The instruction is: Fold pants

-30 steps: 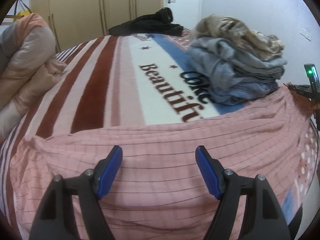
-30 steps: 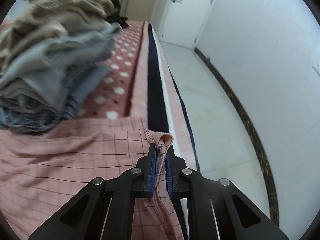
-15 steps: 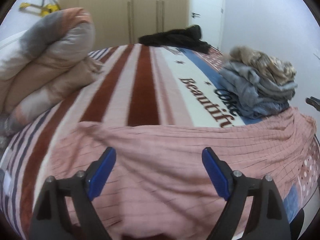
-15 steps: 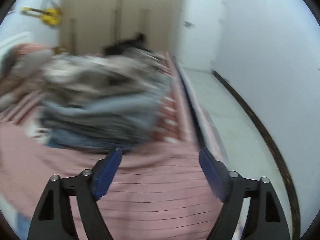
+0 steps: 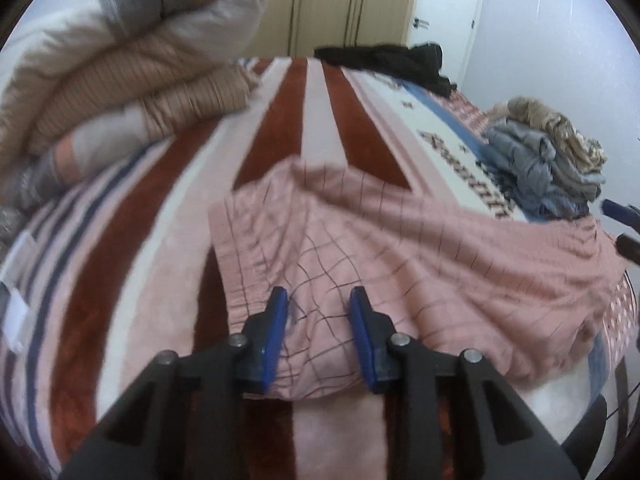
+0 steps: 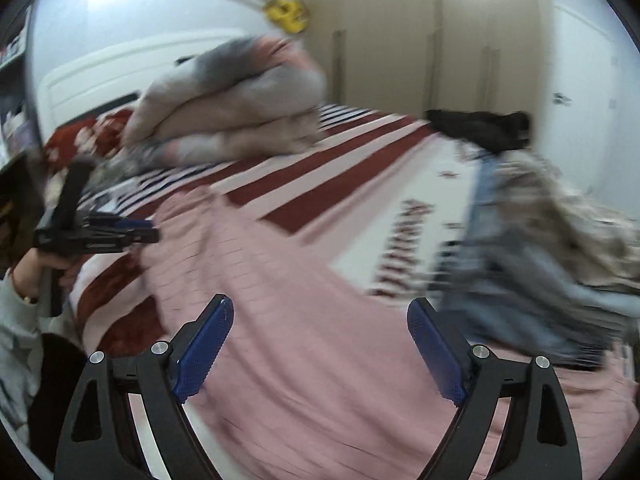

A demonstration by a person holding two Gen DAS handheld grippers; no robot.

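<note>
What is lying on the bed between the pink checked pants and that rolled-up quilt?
Only bare striped blanket; pink checked pants and rolled quilt sit apart, seen in the left wrist view.

Pants [image 5: 400, 248]: pink fabric, thin dark grid check, gathered elastic waistband at the left end. Lying flat-ish but rumpled across the near edge of the bed, long axis running left to right, creases bunched near the waistband. Near edge droops over the bed's side. Far end reaches up against the pile of grey clothes on the right. In the right wrist view the same pink cloth [image 6: 320, 340] is motion-blurred, spread wide.
</note>
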